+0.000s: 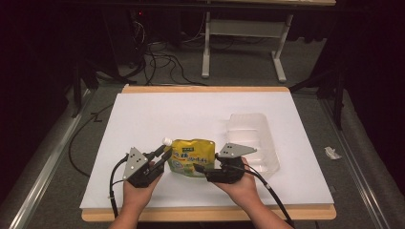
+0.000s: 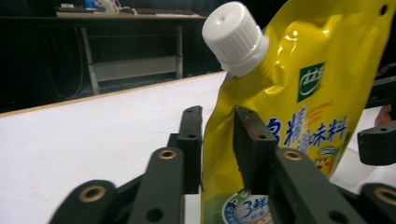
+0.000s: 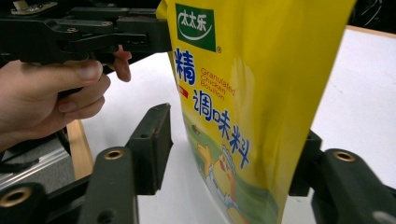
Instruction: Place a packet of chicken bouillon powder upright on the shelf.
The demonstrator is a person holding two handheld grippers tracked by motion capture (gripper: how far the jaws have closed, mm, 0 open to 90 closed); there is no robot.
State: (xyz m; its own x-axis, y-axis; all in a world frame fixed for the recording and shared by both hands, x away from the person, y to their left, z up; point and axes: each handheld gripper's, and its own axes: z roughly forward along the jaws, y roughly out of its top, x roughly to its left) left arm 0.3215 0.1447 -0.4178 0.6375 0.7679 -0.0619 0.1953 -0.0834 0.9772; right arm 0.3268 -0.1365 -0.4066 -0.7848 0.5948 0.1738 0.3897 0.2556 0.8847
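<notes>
Standing upright, the glossy yellow pouch wears a ribbed white cap.

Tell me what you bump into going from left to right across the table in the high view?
Left gripper with its grey three-cornered plate → yellow stand-up pouch with a white screw cap → right gripper with its grey plate → clear plastic tray, all on the white table sheet.

Yellow spouted pouch with white cap stands on the table.
</notes>
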